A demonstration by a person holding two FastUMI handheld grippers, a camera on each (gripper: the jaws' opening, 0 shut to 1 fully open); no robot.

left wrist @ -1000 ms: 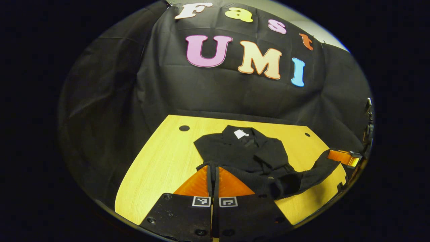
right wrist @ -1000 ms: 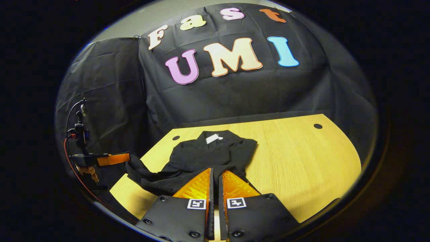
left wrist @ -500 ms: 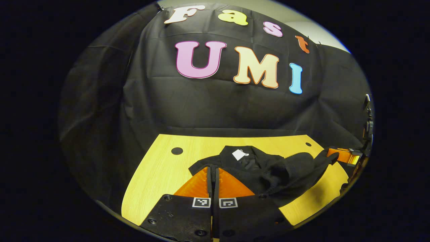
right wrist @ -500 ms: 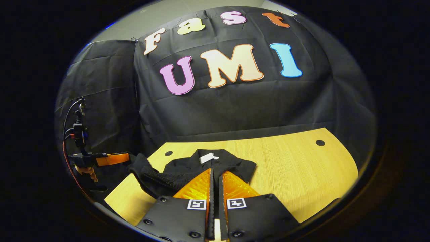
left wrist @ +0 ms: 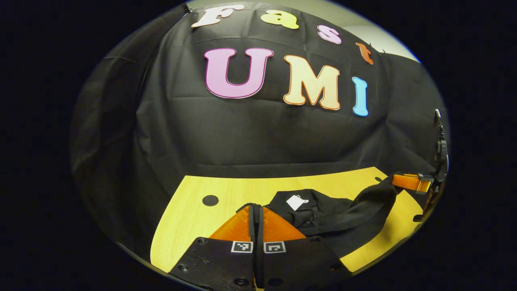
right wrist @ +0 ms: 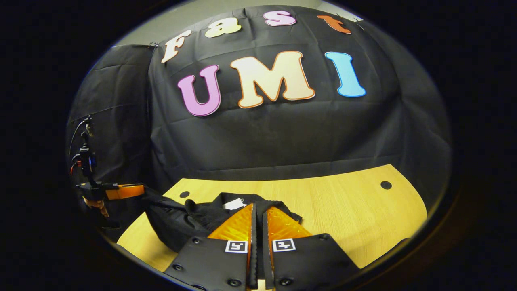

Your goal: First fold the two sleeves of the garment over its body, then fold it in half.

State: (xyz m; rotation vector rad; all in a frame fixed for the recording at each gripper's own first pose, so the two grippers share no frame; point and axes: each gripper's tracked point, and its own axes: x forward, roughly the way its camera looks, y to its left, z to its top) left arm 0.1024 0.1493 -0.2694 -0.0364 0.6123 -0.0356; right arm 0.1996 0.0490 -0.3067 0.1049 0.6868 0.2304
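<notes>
A black garment (left wrist: pixel 339 220) with a white neck label (left wrist: pixel 297 202) lies on the wooden table (left wrist: pixel 190 214), its sleeves folded over the body. My left gripper (left wrist: pixel 255 207) is shut on one corner of the near hem, which it holds above the table. In the right gripper view, my right gripper (right wrist: pixel 257 206) is shut on the other hem corner. The lifted hem hangs as a band between the two grippers, over the collar area. The right gripper (left wrist: pixel 412 182) shows at the far right, cloth in its tips. At the far left the left gripper (right wrist: pixel 123 190) is seen, a hand (right wrist: pixel 95 203) holding it.
The table (right wrist: pixel 355 218) has round cable holes (left wrist: pixel 210 200) (right wrist: pixel 385 185) near its back corners. Black cloth walls stand close behind the table. Bare wood stretches to the right of the garment (right wrist: pixel 177 230) in the right gripper view.
Both grippers have carried the hem up and forward toward the collar. The garment's lower half now arches over its upper half, and the label lies much closer to the fingertips.
</notes>
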